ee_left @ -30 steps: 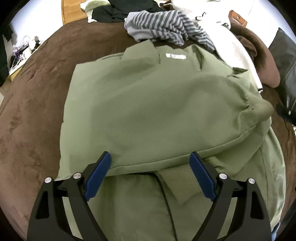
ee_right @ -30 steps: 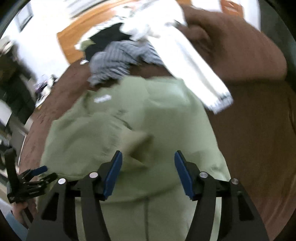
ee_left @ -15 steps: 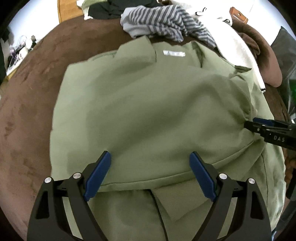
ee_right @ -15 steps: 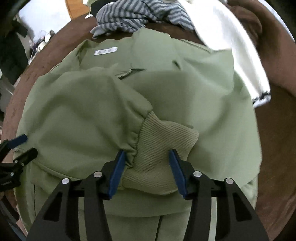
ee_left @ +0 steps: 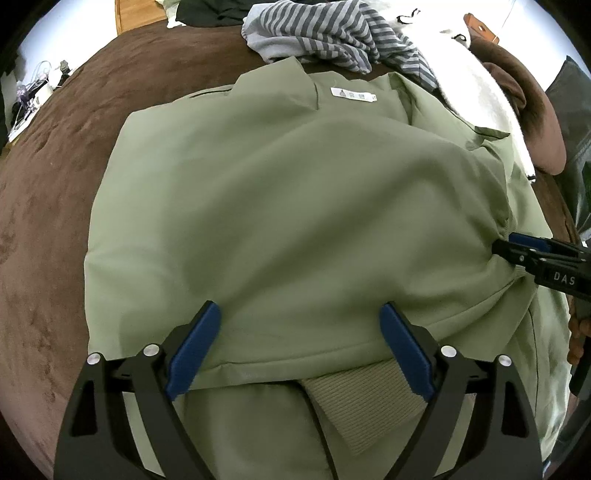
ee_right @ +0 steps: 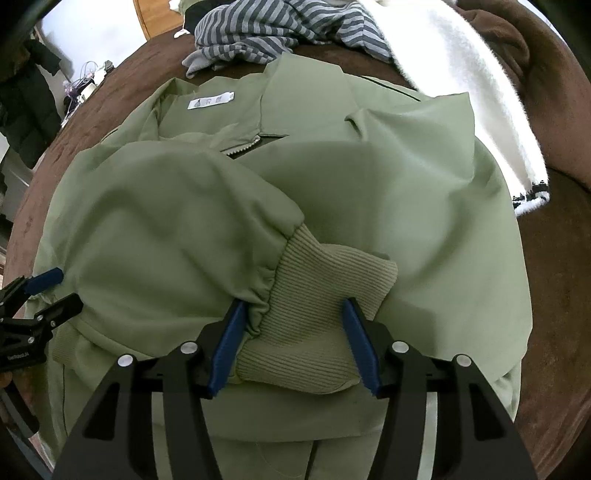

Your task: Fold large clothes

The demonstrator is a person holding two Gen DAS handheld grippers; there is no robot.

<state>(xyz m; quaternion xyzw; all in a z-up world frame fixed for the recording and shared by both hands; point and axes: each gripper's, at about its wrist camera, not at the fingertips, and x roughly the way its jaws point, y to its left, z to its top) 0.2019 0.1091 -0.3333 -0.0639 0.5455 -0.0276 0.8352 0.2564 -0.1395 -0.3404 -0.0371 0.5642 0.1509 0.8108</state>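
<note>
An olive green jacket (ee_left: 288, 206) lies spread on a brown bed, collar and white label (ee_left: 352, 94) at the far end. One sleeve is folded across the body. My left gripper (ee_left: 299, 347) is open over the jacket's lower part, a ribbed cuff (ee_left: 362, 402) between its fingers. My right gripper (ee_right: 295, 343) is open, its blue pads on either side of the folded sleeve's ribbed cuff (ee_right: 317, 291). The right gripper also shows at the right edge of the left wrist view (ee_left: 535, 254). The left gripper shows at the left edge of the right wrist view (ee_right: 37, 295).
A striped grey garment (ee_left: 332, 33) and a white fleece garment (ee_right: 461, 85) lie beyond the collar. The brown bedspread (ee_left: 48, 192) surrounds the jacket. A brown pillow (ee_left: 532, 110) sits at the far right. A wooden headboard (ee_right: 147, 18) is behind.
The right gripper has moved down onto the sleeve cuff, and its fingers now straddle it. The left gripper has moved slightly closer to the jacket.
</note>
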